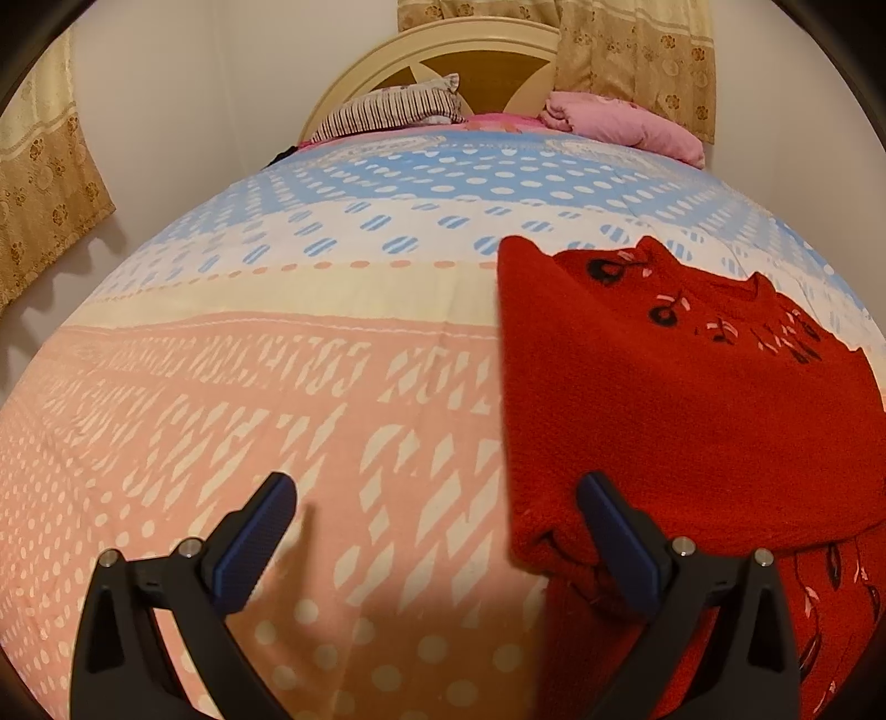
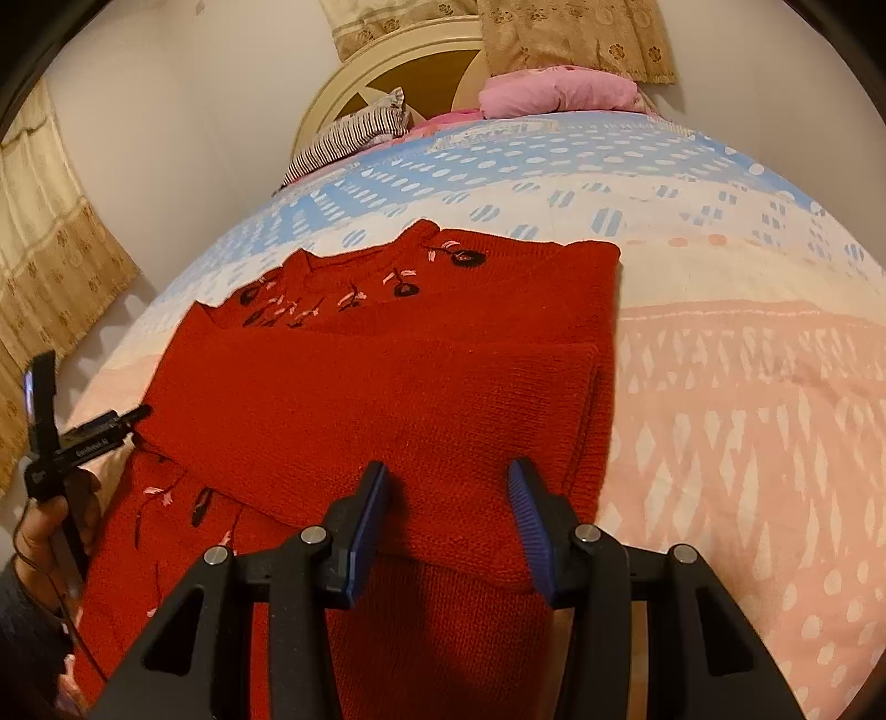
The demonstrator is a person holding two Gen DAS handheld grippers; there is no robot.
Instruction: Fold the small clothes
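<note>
A small red knit sweater (image 2: 387, 399) with black and pink embroidery lies on the bed, its sleeves folded across the body. It also shows at the right of the left wrist view (image 1: 681, 399). My left gripper (image 1: 434, 498) is open and empty, above the bedspread at the sweater's left edge, its right finger over the folded sleeve end. My right gripper (image 2: 446, 487) is open and empty, just above the sweater's lower middle. The left gripper's body (image 2: 55, 437) shows at the far left of the right wrist view.
The bed has a pink, cream and blue patterned bedspread (image 1: 277, 387). A striped pillow (image 1: 387, 111) and a pink blanket (image 1: 614, 124) lie by the round headboard (image 1: 487, 52). Curtains (image 1: 44, 221) hang at the left wall and behind the headboard.
</note>
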